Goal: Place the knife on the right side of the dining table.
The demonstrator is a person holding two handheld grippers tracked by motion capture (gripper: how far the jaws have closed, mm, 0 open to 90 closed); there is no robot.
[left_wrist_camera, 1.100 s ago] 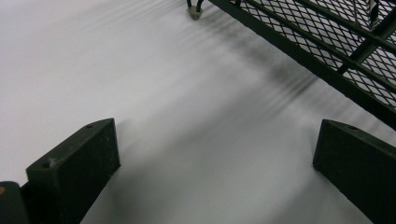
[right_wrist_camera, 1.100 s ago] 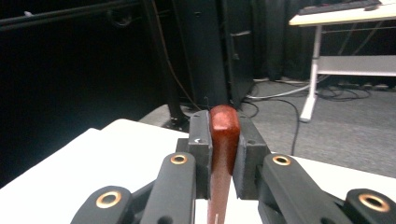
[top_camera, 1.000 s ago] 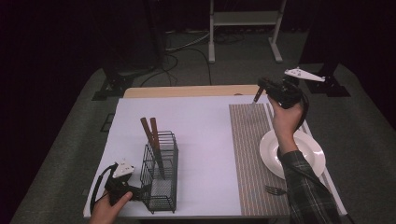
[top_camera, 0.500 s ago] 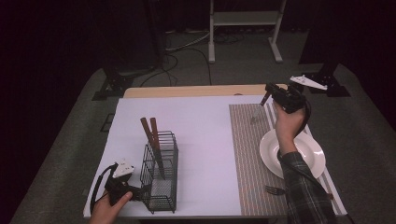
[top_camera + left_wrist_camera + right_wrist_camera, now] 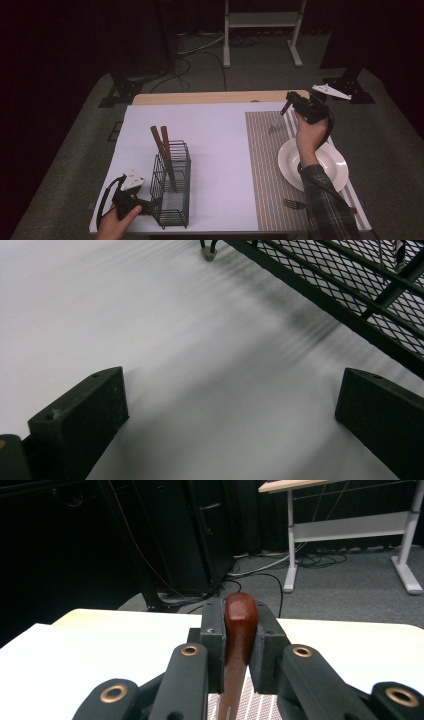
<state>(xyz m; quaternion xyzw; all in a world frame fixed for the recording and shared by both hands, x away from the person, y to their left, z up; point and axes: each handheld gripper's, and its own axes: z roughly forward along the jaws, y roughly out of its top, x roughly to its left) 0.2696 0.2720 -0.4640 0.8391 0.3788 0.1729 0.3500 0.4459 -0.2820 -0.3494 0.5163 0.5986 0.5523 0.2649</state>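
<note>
My right gripper (image 5: 292, 104) hovers over the far end of the striped placemat (image 5: 265, 165). It is shut on a utensil's reddish-brown wooden handle (image 5: 241, 625), which stands upright between the jaws; the metal end is hard to make out. A black wire caddy (image 5: 172, 190) stands at the near left of the white table and holds two utensils with brown wooden handles (image 5: 161, 142). Just left of the caddy, my left gripper (image 5: 134, 196) rests low on the table. Its jaws (image 5: 230, 400) stand wide apart with only table between them, and the caddy's mesh wall (image 5: 350, 295) lies ahead.
A white plate (image 5: 330, 165) sits on the placemat's right side, partly under the right forearm. A fork (image 5: 295, 203) lies near the mat's front edge. Beyond the table are a white stand's legs (image 5: 260, 35) and floor cables.
The right hand has sunk a little towards the placemat's far end with the wooden-handled utensil still gripped. The left hand and the caddy have stayed put.
</note>
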